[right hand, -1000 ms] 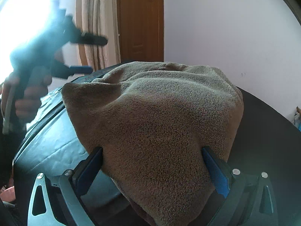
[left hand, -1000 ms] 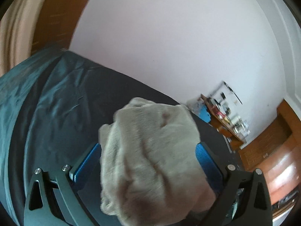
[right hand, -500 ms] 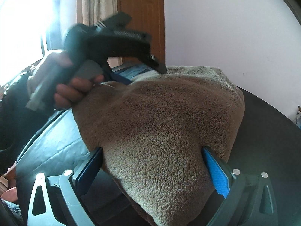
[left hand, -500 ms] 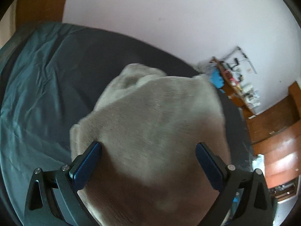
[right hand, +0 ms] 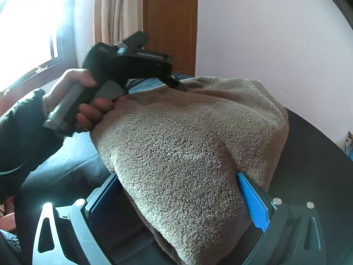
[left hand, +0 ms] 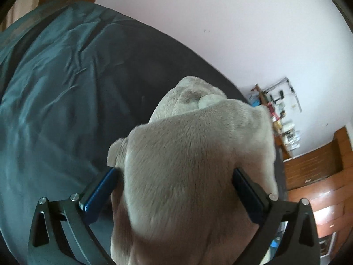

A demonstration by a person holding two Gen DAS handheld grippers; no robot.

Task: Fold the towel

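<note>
The beige-brown fleece towel [right hand: 187, 145] lies in a bunched, doubled mound on a bed covered by a dark teal sheet [left hand: 55, 92], its pile rising between the fingers of both tools. In the right wrist view the right hand-held gripper [right hand: 179, 195] has its blue-padded fingers [right hand: 253, 203] spread wide, with the towel's near fold draped between them and hanging below; nothing is pinched. In the left wrist view the left hand-held gripper [left hand: 174, 187] is likewise spread, its blue pads [left hand: 99, 191] standing on either side of the mound; the left pad looks just clear of the cloth, the right one against its edge. From the right camera the left tool's black body [right hand: 123, 64] shows over the towel's far side, its tip down at the cloth, held by a hand [right hand: 86, 101] coming out of a dark sleeve [right hand: 19, 132]. Behind the bed stand a pale wall [left hand: 231, 33], a brown wooden door [right hand: 169, 22], a cream curtain [right hand: 117, 11] and a bright window [right hand: 26, 22]. A cluttered wooden shelf [left hand: 280, 121] sits by the wall.
</note>
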